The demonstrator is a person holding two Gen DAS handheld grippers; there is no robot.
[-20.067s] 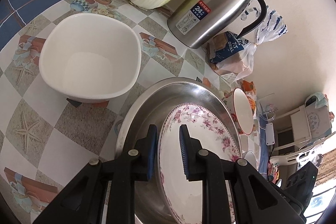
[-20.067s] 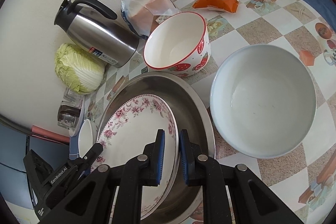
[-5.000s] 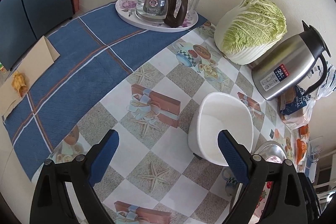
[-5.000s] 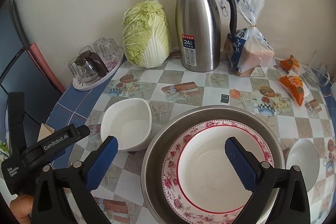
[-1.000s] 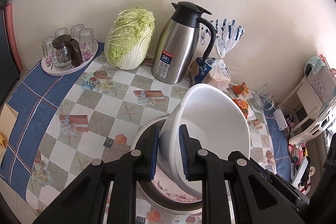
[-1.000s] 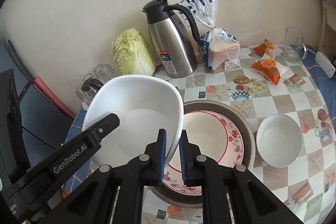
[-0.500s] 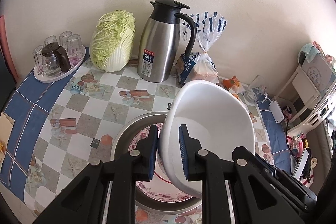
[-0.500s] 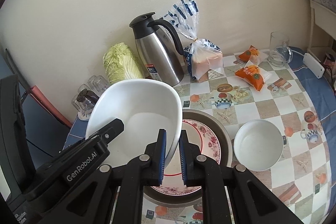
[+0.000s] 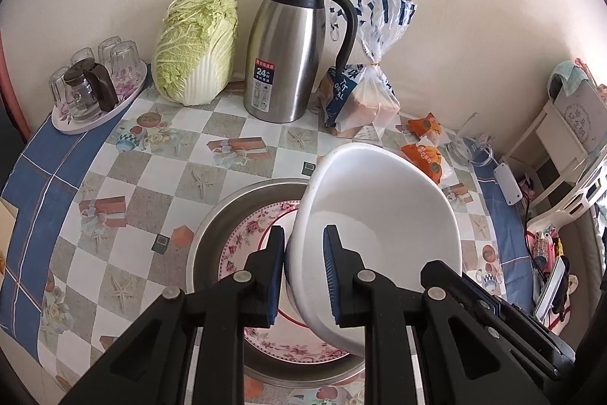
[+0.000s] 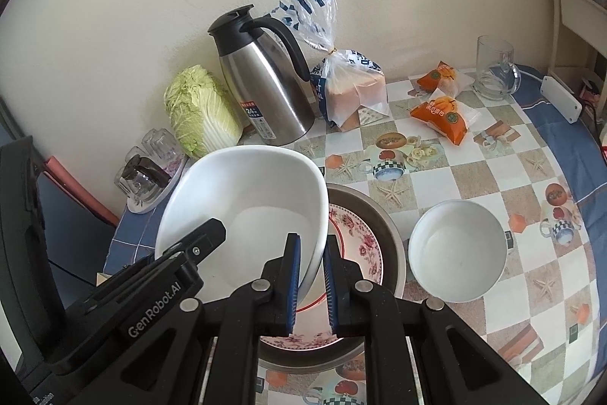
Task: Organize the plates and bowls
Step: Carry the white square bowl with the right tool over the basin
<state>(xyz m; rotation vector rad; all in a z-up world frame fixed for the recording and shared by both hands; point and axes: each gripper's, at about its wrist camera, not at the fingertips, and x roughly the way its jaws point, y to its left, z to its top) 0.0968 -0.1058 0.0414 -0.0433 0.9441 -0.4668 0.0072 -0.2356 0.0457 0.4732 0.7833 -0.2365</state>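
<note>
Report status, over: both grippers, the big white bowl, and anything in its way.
Left gripper and right gripper shut on big white bowl rim, opposite sides. Bowl held tilted over floral plate in steel basin. Nothing in the way.

Both wrist cams sit above the table (image 9: 125,173), angled steeply down toward the wall. Left cam looks past its gripper (image 9: 302,276) from the white bowl's (image 9: 383,215) left rim; right cam past its gripper (image 10: 312,281) from the right rim. Shared: bowl, steel basin (image 10: 383,226), thermos (image 9: 288,63), cabbage (image 10: 201,112).
</note>
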